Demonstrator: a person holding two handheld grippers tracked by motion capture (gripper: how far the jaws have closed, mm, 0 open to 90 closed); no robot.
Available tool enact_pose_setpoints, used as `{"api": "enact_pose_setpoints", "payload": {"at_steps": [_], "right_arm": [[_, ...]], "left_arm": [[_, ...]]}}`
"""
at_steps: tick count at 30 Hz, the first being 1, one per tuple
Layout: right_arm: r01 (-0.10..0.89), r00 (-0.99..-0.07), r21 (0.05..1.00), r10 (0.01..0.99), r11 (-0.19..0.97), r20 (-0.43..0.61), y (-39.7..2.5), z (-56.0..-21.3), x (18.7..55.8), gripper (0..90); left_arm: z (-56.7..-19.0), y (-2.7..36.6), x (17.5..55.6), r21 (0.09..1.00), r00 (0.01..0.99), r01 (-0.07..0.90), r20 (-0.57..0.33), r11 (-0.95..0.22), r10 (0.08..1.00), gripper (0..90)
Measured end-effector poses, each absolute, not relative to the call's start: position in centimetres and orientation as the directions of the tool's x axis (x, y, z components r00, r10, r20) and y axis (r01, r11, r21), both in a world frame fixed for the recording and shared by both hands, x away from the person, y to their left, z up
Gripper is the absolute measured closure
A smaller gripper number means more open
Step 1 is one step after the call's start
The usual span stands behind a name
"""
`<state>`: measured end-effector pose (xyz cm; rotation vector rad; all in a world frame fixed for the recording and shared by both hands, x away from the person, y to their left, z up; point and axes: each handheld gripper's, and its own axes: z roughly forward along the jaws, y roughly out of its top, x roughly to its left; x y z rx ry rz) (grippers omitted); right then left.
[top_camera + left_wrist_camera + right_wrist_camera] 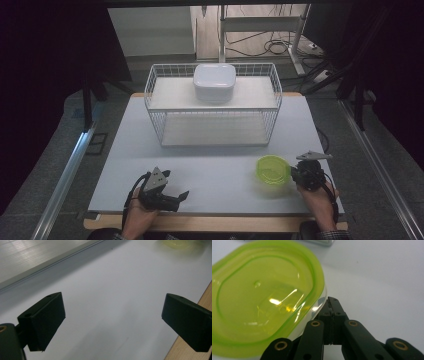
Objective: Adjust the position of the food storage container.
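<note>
A clear container with a lime-green lid (272, 169) is at the table's right front, with a soft shadow under it. My right gripper (294, 173) reaches it from the right. In the right gripper view the lid (262, 300) is close up, and my right gripper (331, 302) has its jaws pressed together at the clear rim below the lid's edge. My left gripper (175, 184) rests at the left front of the table, open. Its jaws stand wide apart over bare table in the left gripper view (112, 315).
A white wire basket (214, 107) stands at the back middle of the white table (210, 170). A white lidded box (215, 81) sits on its upper shelf. The table's wooden front edge (200, 305) runs just beside my left gripper.
</note>
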<state>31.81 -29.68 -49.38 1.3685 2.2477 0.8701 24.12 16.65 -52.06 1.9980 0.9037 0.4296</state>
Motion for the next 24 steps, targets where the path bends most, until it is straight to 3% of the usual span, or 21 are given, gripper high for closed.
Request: {"api": "enact_pose_setpoints", "payload": {"at_steps": [8, 24], "right_arm": [[0.746, -0.428, 0.61, 0.895, 0.269, 0.129, -30.3, -50.0, 30.3, 89.4], [0.7, -0.535, 0.626, 0.833, 0.342, 0.143, -26.4, -50.5, 32.8, 89.4]], "left_arm": [[-52.1, 16.5, 24.1, 0.827, 0.676, 0.433, -0.035, -0.359, 0.736, 4.5], [-52.2, 16.2, 24.1, 0.821, 0.683, 0.432, -0.029, -0.372, 0.729, 4.5]]}}
